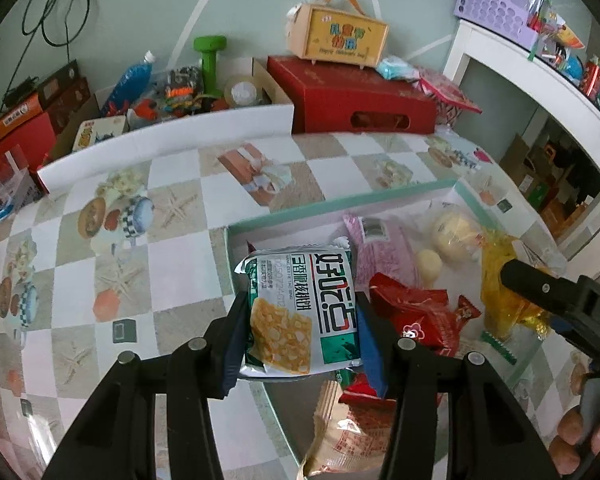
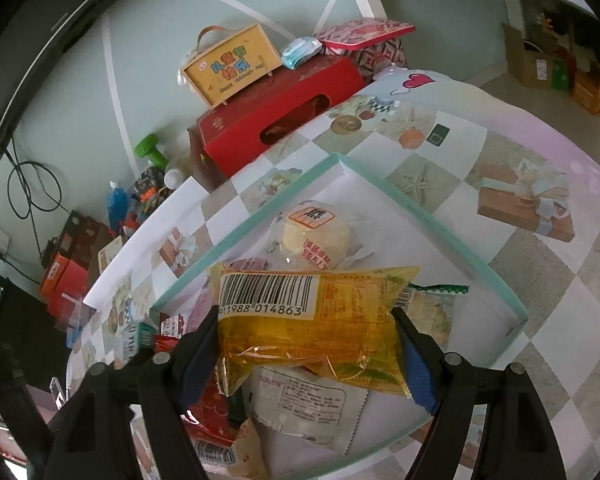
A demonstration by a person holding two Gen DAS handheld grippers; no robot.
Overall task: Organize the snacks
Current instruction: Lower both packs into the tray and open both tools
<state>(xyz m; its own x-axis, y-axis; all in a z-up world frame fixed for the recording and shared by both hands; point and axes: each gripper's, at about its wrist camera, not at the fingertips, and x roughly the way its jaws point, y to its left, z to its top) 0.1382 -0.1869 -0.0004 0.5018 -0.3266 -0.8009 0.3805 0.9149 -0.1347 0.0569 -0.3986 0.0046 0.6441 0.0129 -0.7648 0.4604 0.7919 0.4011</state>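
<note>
My left gripper (image 1: 300, 320) is shut on a silver-green cracker packet (image 1: 300, 312) and holds it above the left end of a white tray with a teal rim (image 1: 284, 216). My right gripper (image 2: 306, 344) is shut on a yellow snack packet (image 2: 312, 320) with a barcode, above the same tray (image 2: 440, 220). The tray holds a pink packet (image 1: 384, 252), red packets (image 1: 416, 312), a round pastry (image 2: 316, 236) and a beige packet (image 1: 348, 432). The right gripper also shows at the right edge of the left wrist view (image 1: 540, 292).
The table has a checkered cloth (image 1: 140, 240). A white board (image 1: 160, 140) stands along its far edge. Behind it are a red box (image 1: 352, 100), a yellow handled box (image 1: 336, 36), a green dumbbell (image 1: 210, 60), a blue bottle (image 1: 128, 80). A white shelf (image 1: 540, 80) stands right.
</note>
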